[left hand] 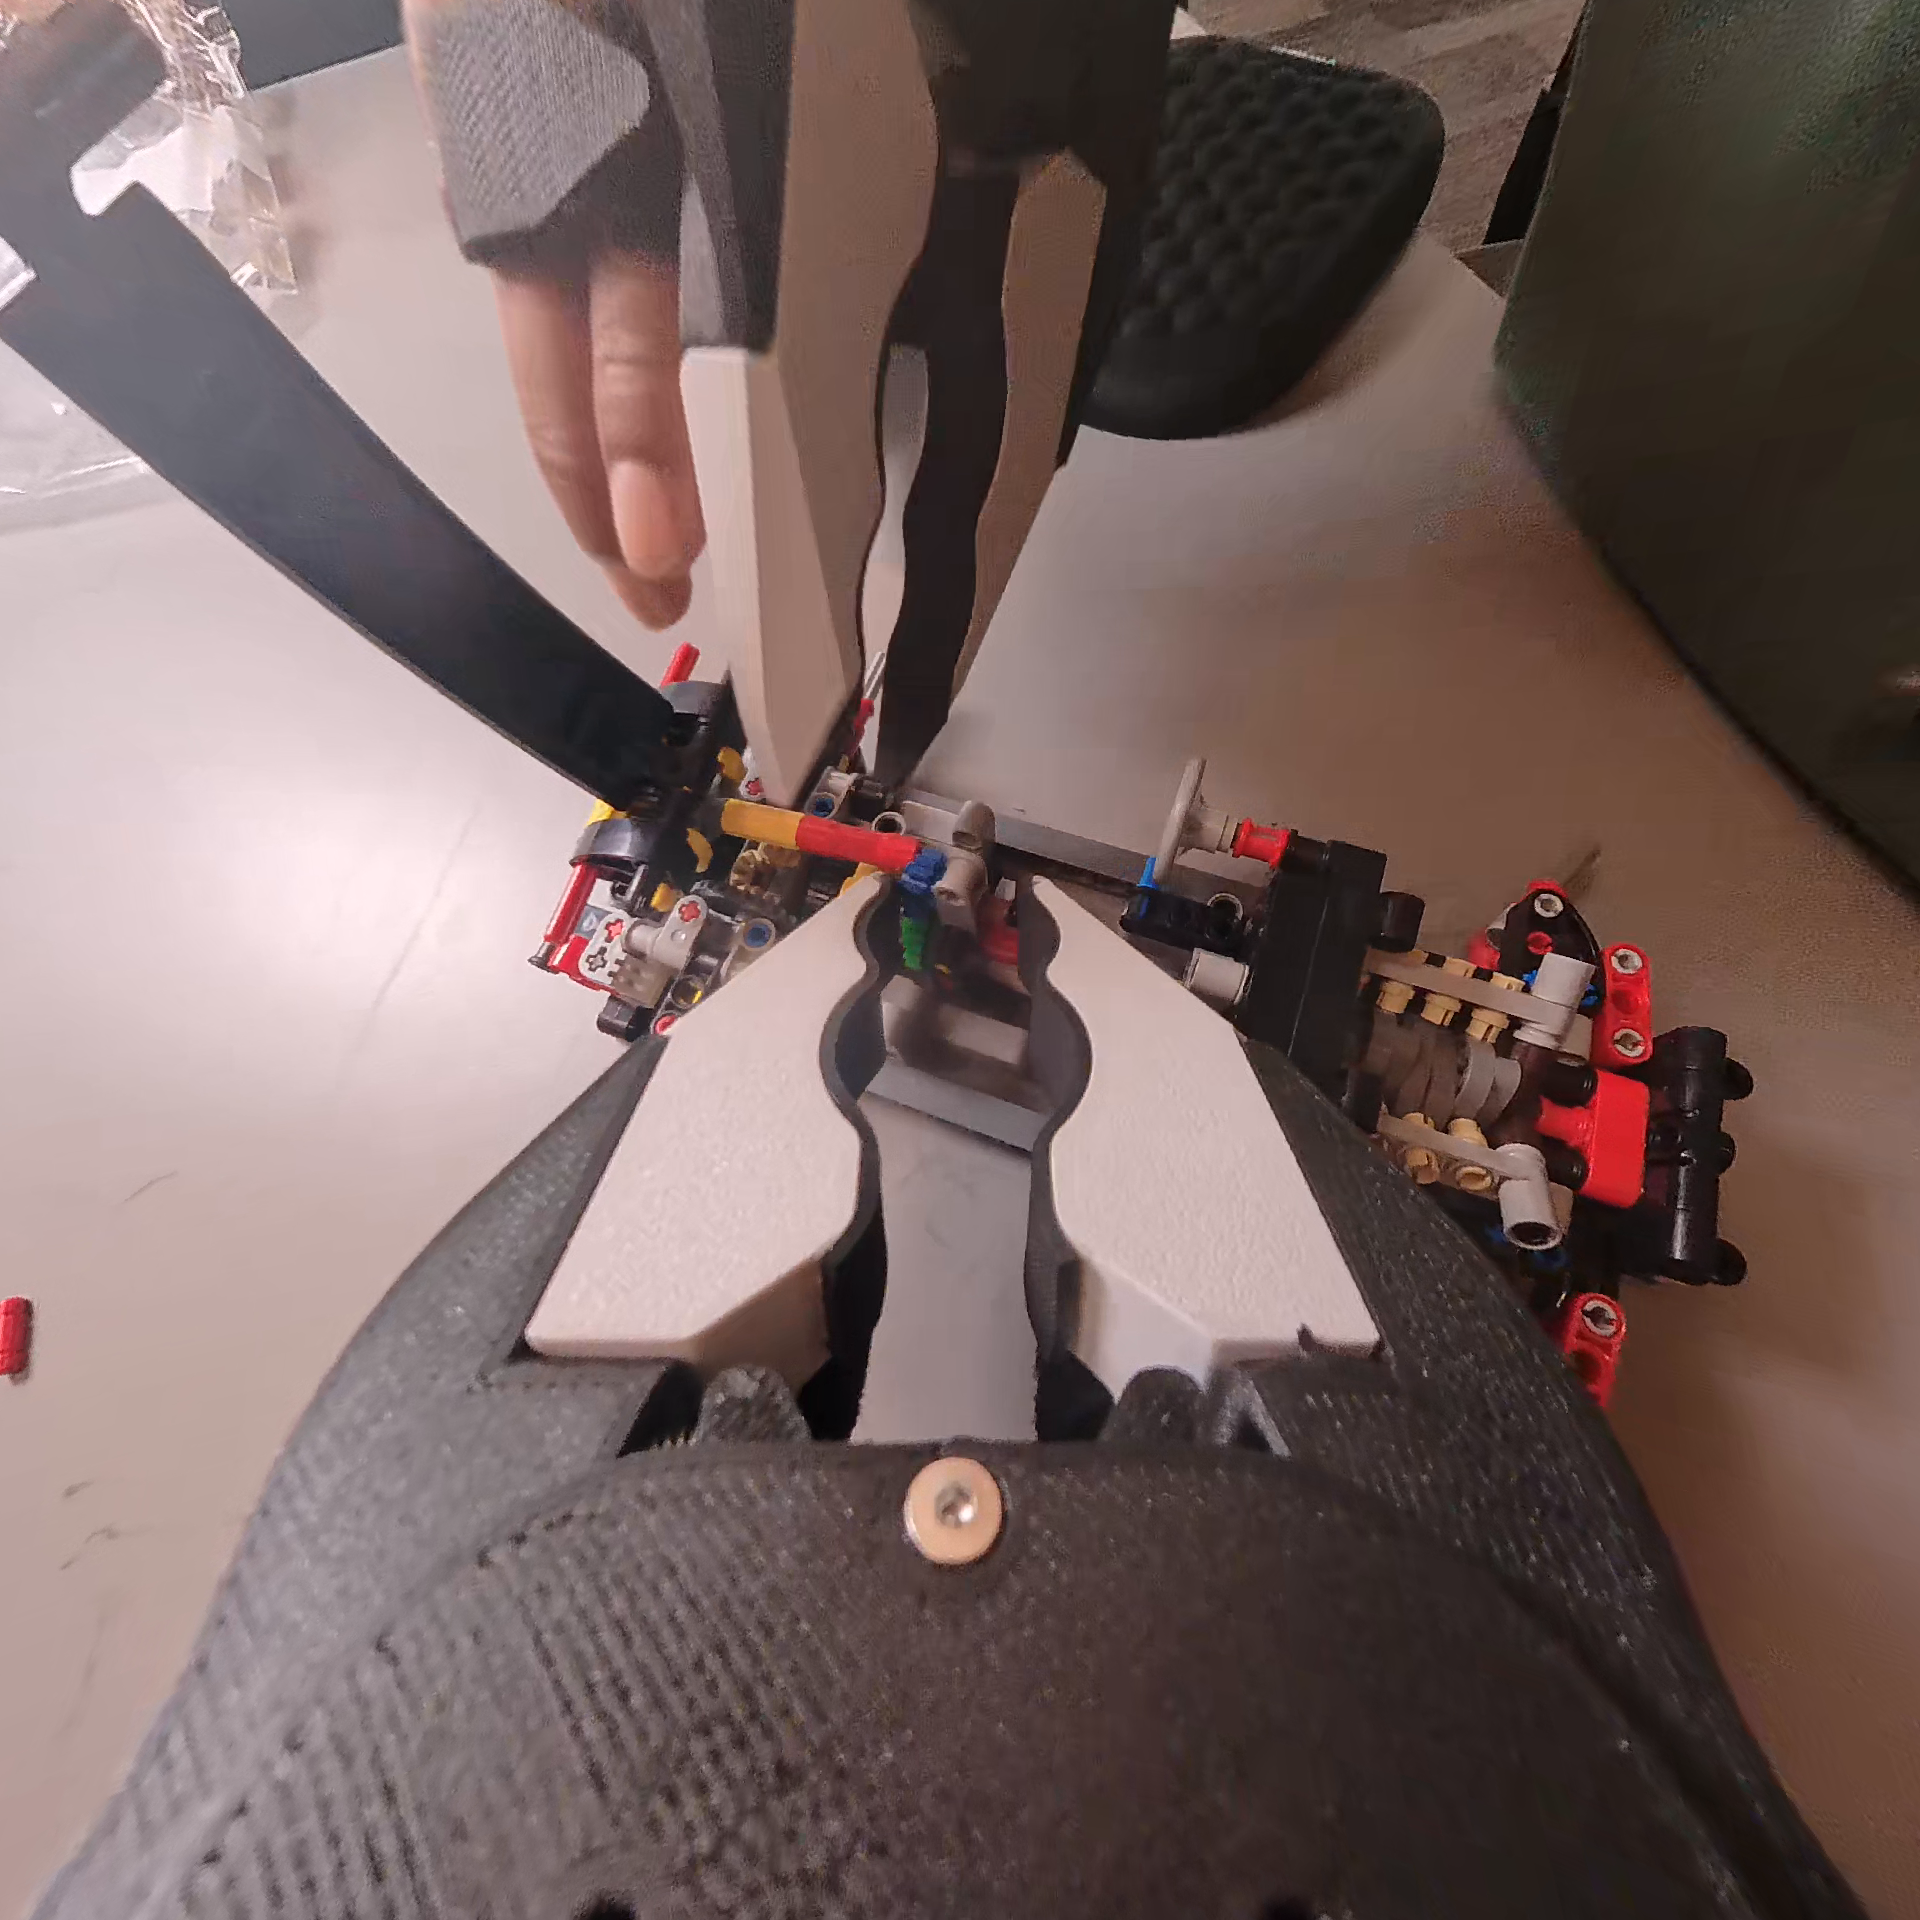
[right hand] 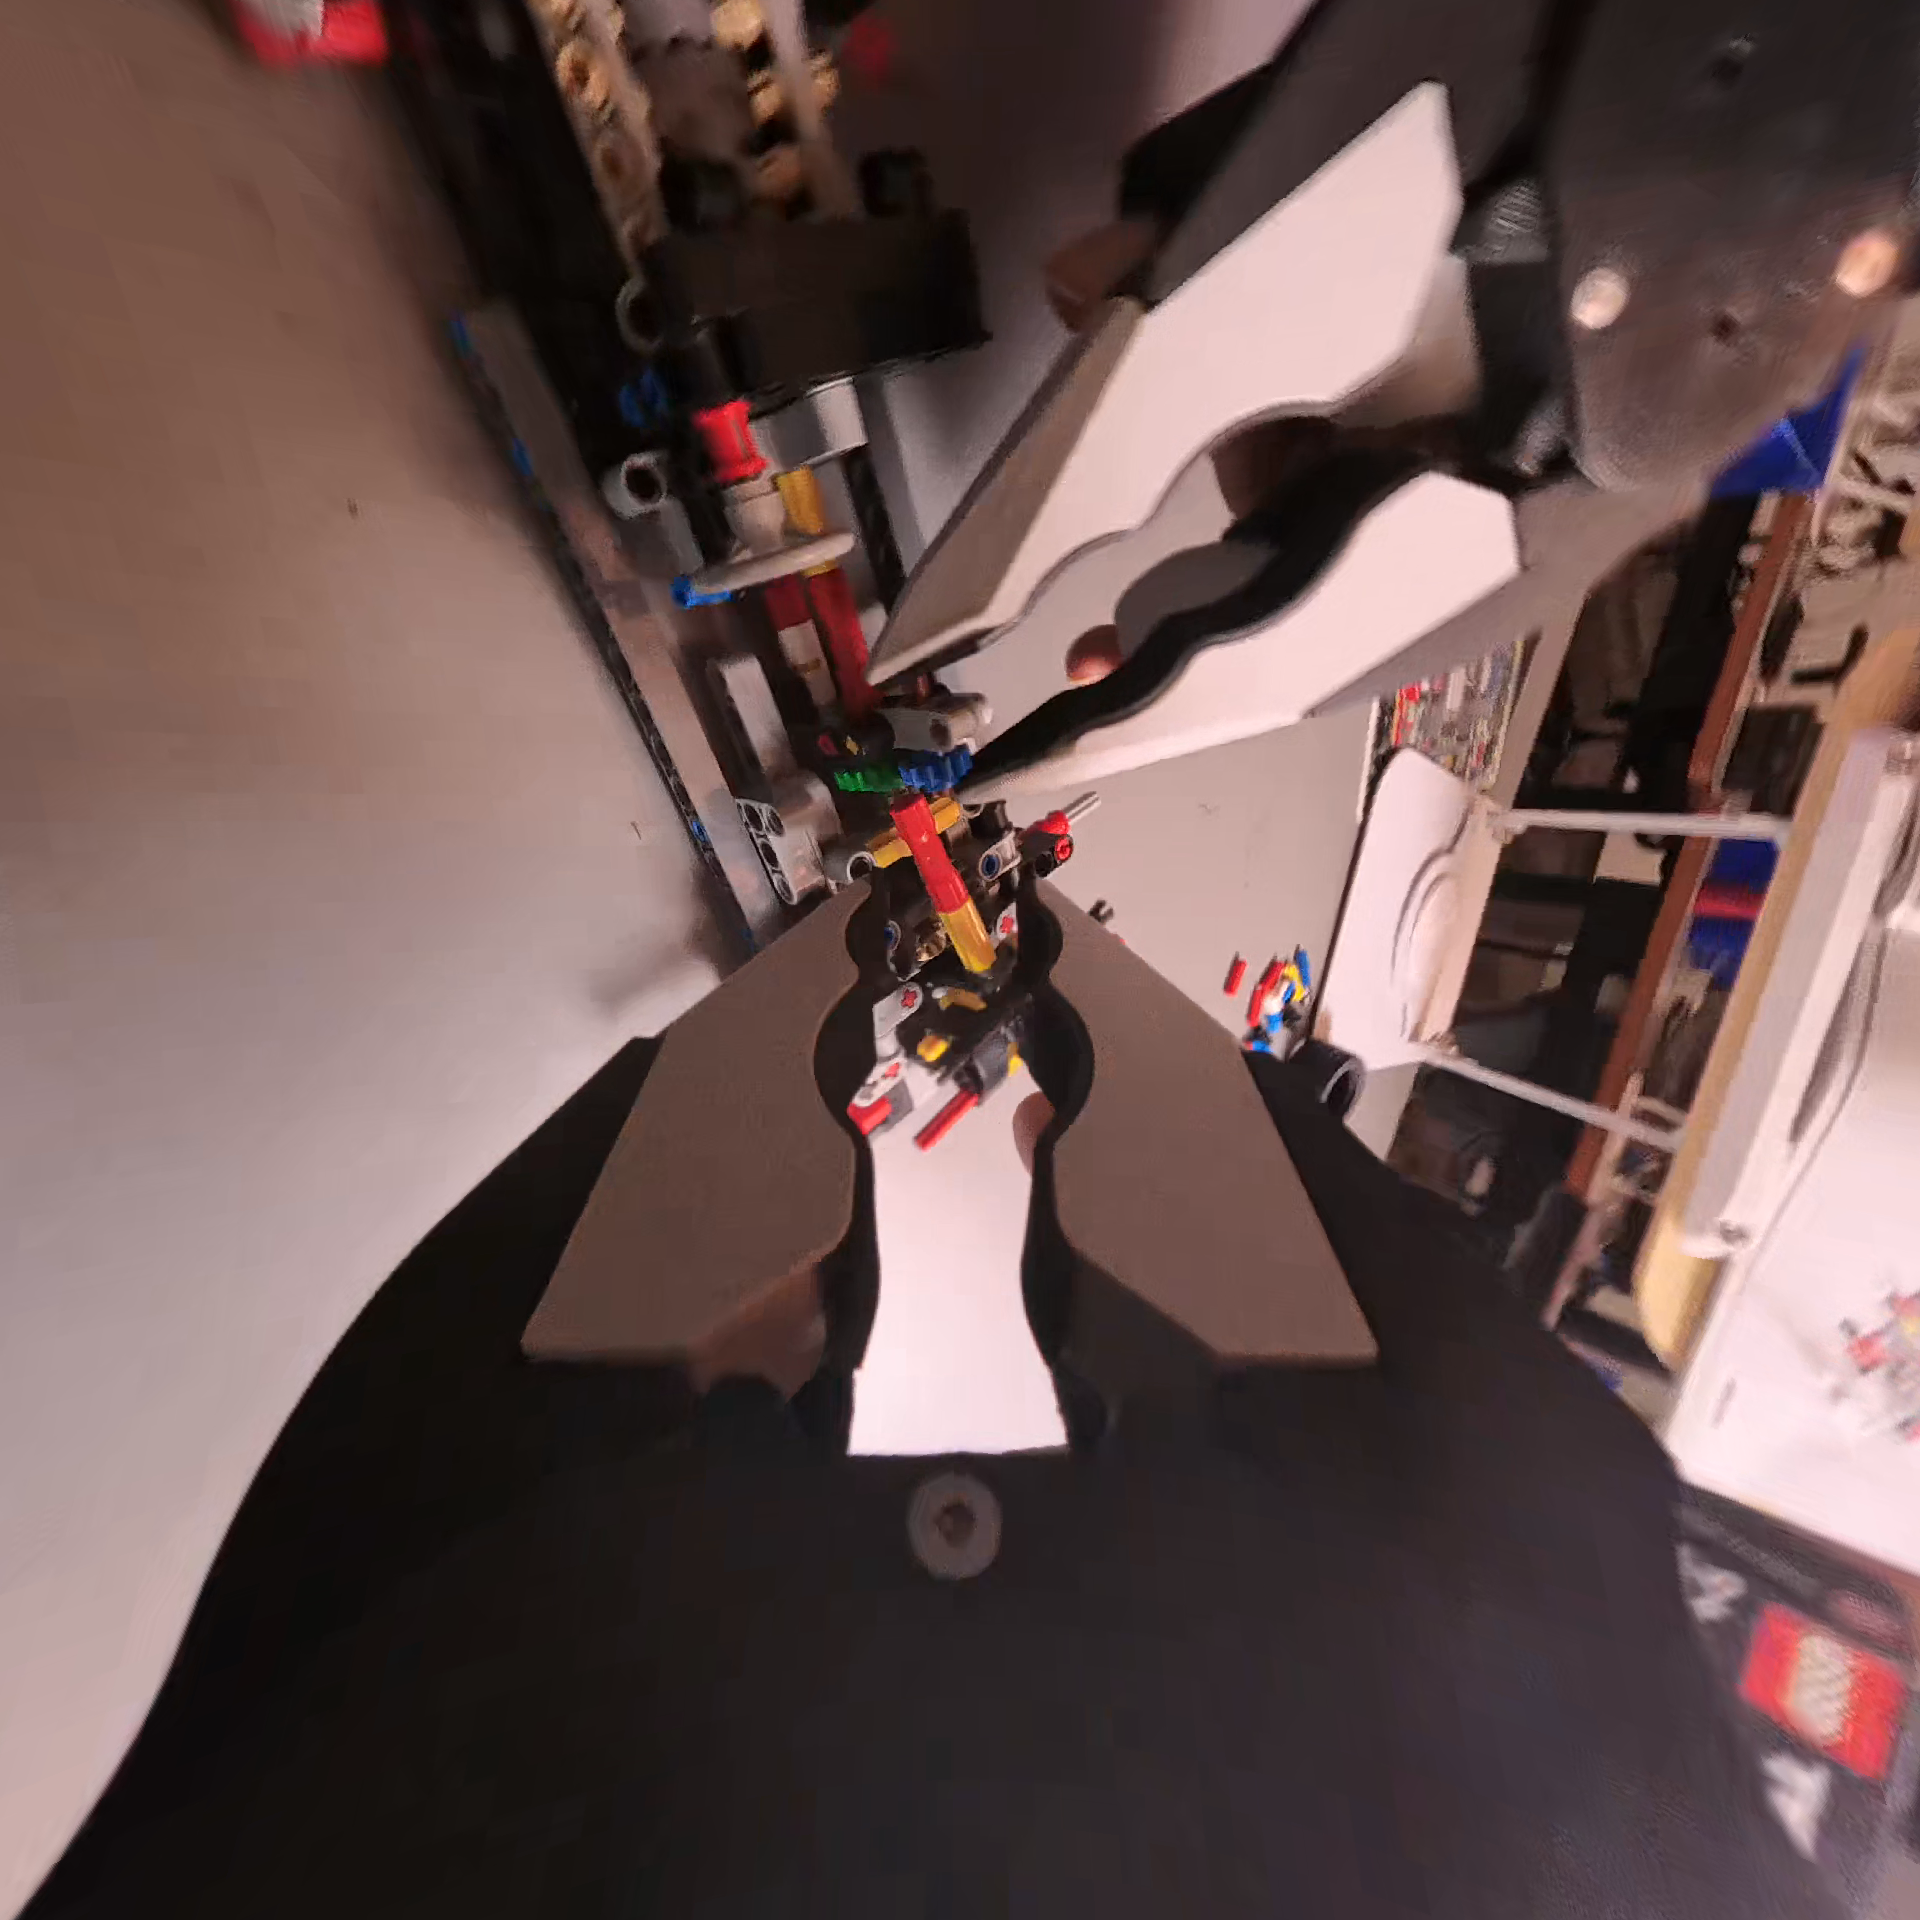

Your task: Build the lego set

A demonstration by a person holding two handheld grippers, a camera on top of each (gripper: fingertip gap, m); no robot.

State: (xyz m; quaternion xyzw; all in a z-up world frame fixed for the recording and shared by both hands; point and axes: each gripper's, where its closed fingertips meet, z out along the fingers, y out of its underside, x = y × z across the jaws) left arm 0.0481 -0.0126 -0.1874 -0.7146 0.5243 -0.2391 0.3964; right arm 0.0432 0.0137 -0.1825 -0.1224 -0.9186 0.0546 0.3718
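Observation:
A part-built lego car chassis (left hand: 1320,935) lies on the pale table (left hand: 260,935), with a red and black engine end at the right. My left gripper (left hand: 956,899) is closed around the chassis middle, beside the blue gear (left hand: 923,873) and green gear (left hand: 914,935). My right gripper (left hand: 857,774) comes down from above. In the right wrist view it (right hand: 951,899) is closed around the front assembly, over the red and yellow axle (right hand: 935,862). The left gripper (right hand: 925,732) enters that view from the upper right, tips at the blue gear (right hand: 930,774).
A long flat black strip (left hand: 312,468) reaches the model's front end. A gloved hand (left hand: 623,416) holds the right gripper. A loose red pin (left hand: 10,1335) lies at the left. A black chair (left hand: 1247,229) and a dark bin (left hand: 1714,416) stand behind. Loose pieces (right hand: 1278,997) lie near a booklet (right hand: 1818,1683). Only a small space, under 4 cm, lies between the two pairs of fingers. The loose red pin (left hand: 10,1335) is about 20 cm from both grippers' fingertips.

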